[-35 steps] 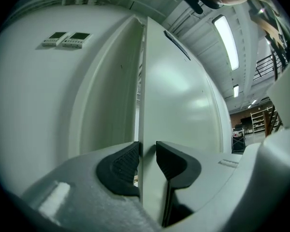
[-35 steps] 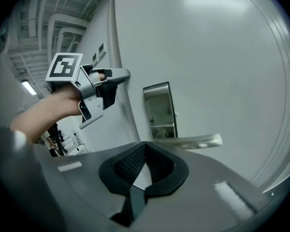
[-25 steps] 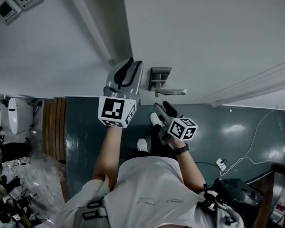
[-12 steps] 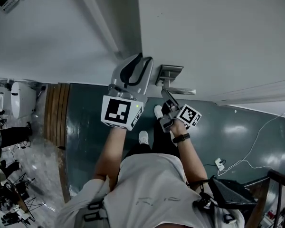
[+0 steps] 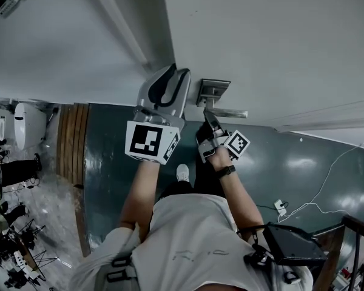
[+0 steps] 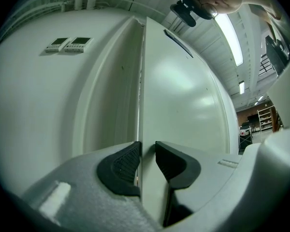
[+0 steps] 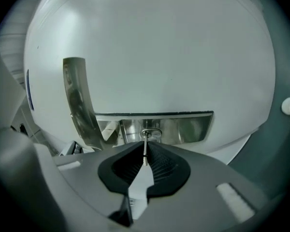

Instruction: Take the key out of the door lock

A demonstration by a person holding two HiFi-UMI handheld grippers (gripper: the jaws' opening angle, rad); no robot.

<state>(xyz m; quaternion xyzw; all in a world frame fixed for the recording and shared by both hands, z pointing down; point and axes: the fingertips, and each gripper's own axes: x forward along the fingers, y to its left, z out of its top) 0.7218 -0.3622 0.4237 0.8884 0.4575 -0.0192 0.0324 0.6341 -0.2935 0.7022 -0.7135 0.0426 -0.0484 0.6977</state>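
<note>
Head view: left gripper (image 5: 165, 88) is up on the door (image 5: 261, 35) edge, and the right gripper (image 5: 208, 121) sits at 6 o'clock of the lock (image 5: 213, 90).

Left gripper view: fingers (image 6: 120, 164) seem clamped on the door edge.

Right gripper view: fingers (image 7: 159, 166) have just been closing and now pinch the key (image 7: 145, 148), which sits in the lock at their 12 o'clock.

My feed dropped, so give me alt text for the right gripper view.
The right gripper, whose jaws have just been closing, pinches the key seated in the steel lock plate on the white door. The lever handle curves up at left.
</note>
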